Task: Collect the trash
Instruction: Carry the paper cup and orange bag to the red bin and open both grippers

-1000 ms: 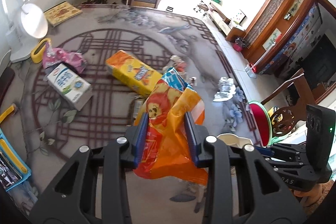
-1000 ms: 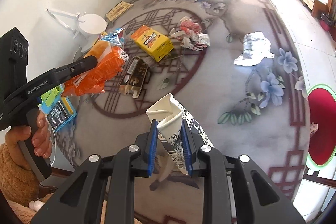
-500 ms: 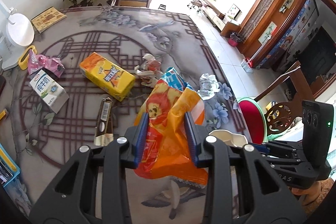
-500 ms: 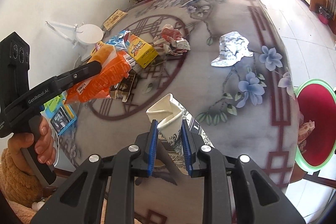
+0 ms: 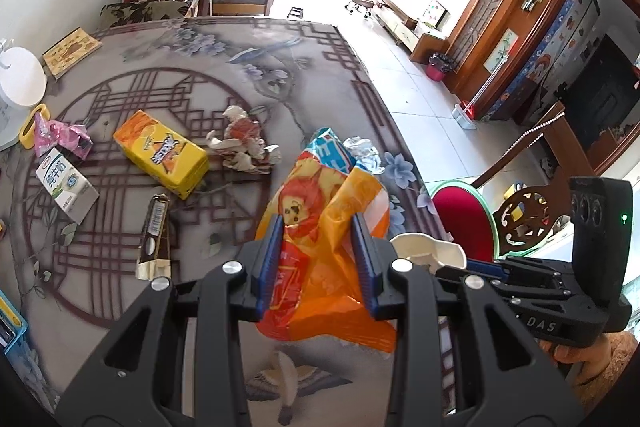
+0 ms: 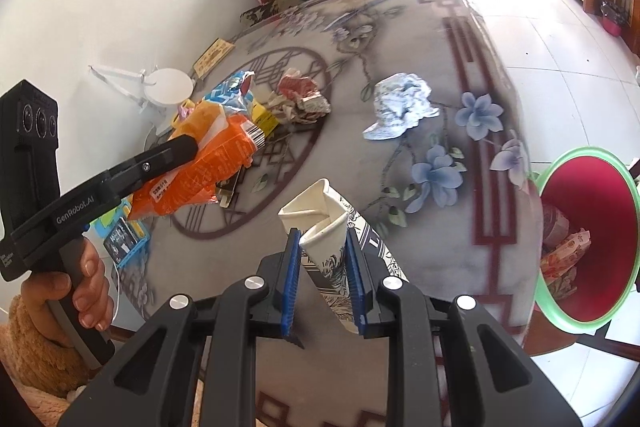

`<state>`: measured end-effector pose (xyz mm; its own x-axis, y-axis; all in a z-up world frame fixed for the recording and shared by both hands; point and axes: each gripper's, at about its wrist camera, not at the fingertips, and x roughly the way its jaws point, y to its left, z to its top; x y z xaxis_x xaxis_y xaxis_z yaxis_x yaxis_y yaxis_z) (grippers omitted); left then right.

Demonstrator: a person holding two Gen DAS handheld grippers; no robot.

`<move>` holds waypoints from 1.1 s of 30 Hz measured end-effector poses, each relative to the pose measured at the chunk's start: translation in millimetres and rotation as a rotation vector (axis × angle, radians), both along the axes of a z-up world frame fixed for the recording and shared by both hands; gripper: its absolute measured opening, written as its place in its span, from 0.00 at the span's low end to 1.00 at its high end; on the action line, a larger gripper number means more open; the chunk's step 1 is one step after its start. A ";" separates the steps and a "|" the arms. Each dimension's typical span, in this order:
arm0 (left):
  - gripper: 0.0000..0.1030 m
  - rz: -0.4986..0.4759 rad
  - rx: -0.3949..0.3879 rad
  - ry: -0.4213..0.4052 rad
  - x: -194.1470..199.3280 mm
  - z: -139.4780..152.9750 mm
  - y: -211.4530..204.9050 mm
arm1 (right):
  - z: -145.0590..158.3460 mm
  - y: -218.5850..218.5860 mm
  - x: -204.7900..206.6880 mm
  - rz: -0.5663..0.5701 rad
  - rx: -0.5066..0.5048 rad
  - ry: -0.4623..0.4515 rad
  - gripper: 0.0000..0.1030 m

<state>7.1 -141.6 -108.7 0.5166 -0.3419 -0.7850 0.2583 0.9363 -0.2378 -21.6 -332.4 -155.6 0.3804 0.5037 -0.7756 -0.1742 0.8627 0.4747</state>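
Patterned table [image 5: 304, 67] carries scattered litter: yellow carton [image 5: 160, 155] at 10 o'clock and crumpled wrapper [image 5: 244, 143] at 11 o'clock of the left wrist view. Left gripper [image 5: 316, 263] is clamped on an orange snack bag [image 5: 320, 227]. Right gripper [image 6: 322, 283] is clamped on a folded paper cup [image 6: 320, 223]. Red bin [image 6: 592, 239] sits at 3 o'clock of the right wrist view, beside the table edge.

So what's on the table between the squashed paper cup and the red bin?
Nothing: in the right wrist view only bare flowered tablecloth lies between the paper cup and the red bin.
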 end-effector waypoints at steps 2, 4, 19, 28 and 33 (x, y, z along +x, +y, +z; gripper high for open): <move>0.32 -0.006 0.009 0.006 0.4 -2.6 -7.9 | -1.5 -9.0 -0.1 -0.012 0.008 0.004 0.21; 0.32 -0.016 0.006 0.023 1.7 -6.6 -16.6 | -1.7 -18.9 0.0 -0.030 0.009 0.003 0.21; 0.32 -0.198 -0.025 0.039 16.2 -8.5 -100.9 | -15.5 -177.3 0.3 -0.427 -0.121 0.027 0.23; 0.32 -0.404 -0.052 0.042 29.3 -10.7 -186.2 | -16.8 -230.1 -10.9 -0.613 -0.174 0.003 0.64; 0.32 -0.538 -0.056 0.049 34.9 -21.0 -246.3 | -10.5 -254.7 -34.8 -0.706 -0.177 0.001 0.64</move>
